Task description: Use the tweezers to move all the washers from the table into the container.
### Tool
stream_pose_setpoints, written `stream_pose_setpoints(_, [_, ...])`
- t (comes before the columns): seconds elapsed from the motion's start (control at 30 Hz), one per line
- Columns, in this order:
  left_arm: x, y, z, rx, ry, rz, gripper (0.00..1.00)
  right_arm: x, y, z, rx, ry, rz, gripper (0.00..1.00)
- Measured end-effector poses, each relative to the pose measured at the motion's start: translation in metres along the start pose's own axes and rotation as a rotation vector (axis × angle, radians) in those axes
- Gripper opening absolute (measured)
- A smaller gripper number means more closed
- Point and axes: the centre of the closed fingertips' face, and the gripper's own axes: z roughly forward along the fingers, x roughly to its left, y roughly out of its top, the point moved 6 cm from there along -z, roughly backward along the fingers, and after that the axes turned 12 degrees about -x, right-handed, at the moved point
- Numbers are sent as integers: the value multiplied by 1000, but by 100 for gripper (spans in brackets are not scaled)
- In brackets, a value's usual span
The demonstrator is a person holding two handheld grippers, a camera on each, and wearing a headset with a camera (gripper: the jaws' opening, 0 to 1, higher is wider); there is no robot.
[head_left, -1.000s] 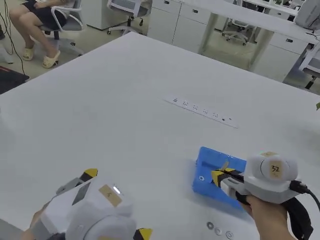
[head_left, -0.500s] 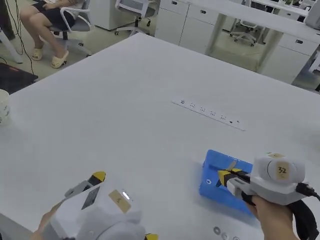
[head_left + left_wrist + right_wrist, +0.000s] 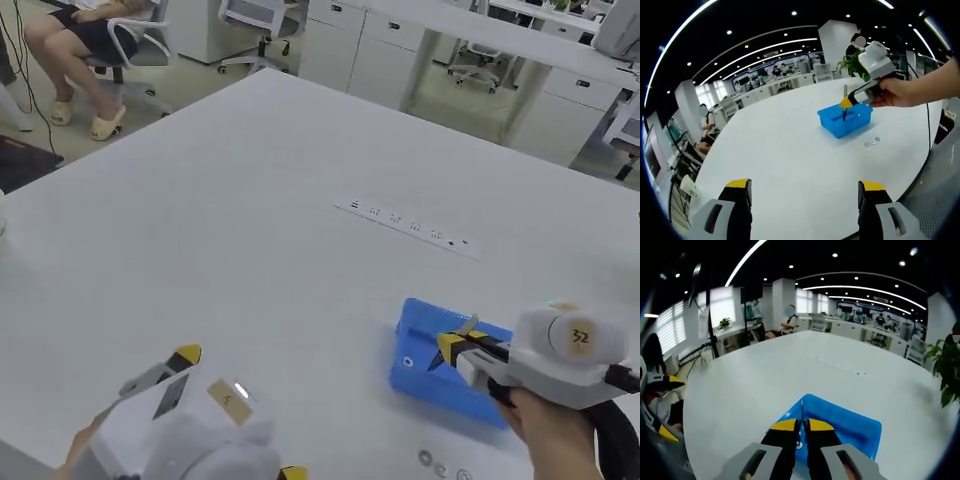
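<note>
- Three washers (image 3: 425,458) on the table (image 3: 250,250): any change in the last second?
- None. They lie just beside the container (image 3: 420,385), as before. Right gripper (image 3: 447,352) stays clenched on the tweezers (image 3: 845,95), tips down inside the container. Left gripper (image 3: 805,186) hangs released, empty. Judgement: three pickups remain.

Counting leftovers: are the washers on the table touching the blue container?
Apart. Left gripper view shows white table between the washers and the blue container's near wall.
</note>
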Motion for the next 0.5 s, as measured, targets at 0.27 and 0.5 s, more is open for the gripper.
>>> stream_pose_setpoints(0.27, [-1,1,0,-3,-5,7,90,3,2,-22,-23,-10,41,3])
stream_pose_setpoints(0.5, [-1,0,0,-2,-1,7,90,8,2,-38,-39,-24,43,3])
